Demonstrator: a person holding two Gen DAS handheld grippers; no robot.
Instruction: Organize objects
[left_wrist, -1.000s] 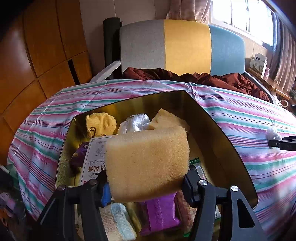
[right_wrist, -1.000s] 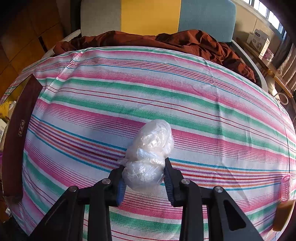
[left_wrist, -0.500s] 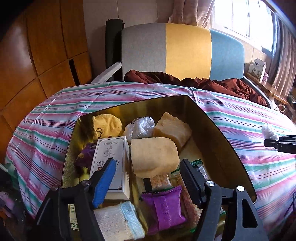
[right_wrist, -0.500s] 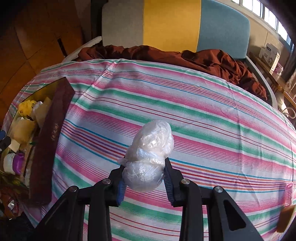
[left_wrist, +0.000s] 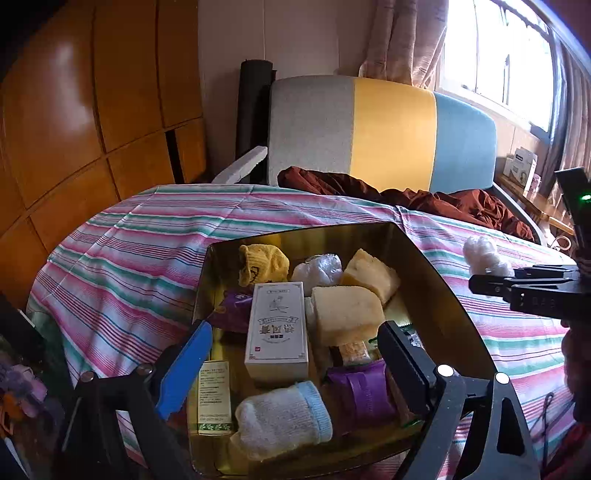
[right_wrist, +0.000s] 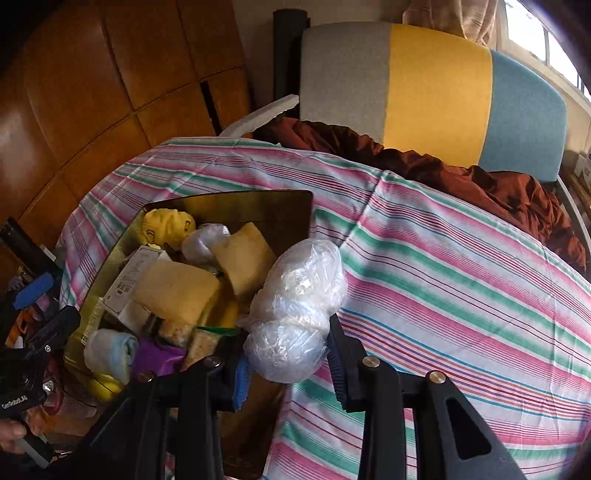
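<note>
**Little I can read here**

The white carton (left_wrist: 277, 332) in my box (left_wrist: 436, 291) carries large printed characters and smaller lines, too blurred for me to make out. The green-trimmed packet (left_wrist: 214, 398) beside it bears tiny illegible print. My left tool's body (right_wrist: 14, 384) shows white lettering, upside down and unreadable.

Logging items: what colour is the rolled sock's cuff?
Light blue cuff on the rolled sock; clearest in left wrist view.

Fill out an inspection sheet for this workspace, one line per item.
Surface: striped cloth.
Job's things: gold box holding sponges, white carton, socks, purple packets.
Clutter: brown fabric at the far edge.
Grippers: left tool opening, nothing between its jaws; right tool shut on plastic-wrapped bundle by the box's rim.
Cables: nothing seen.
Surroundings: tricolour chair back, wooden cabinets, window.
</note>
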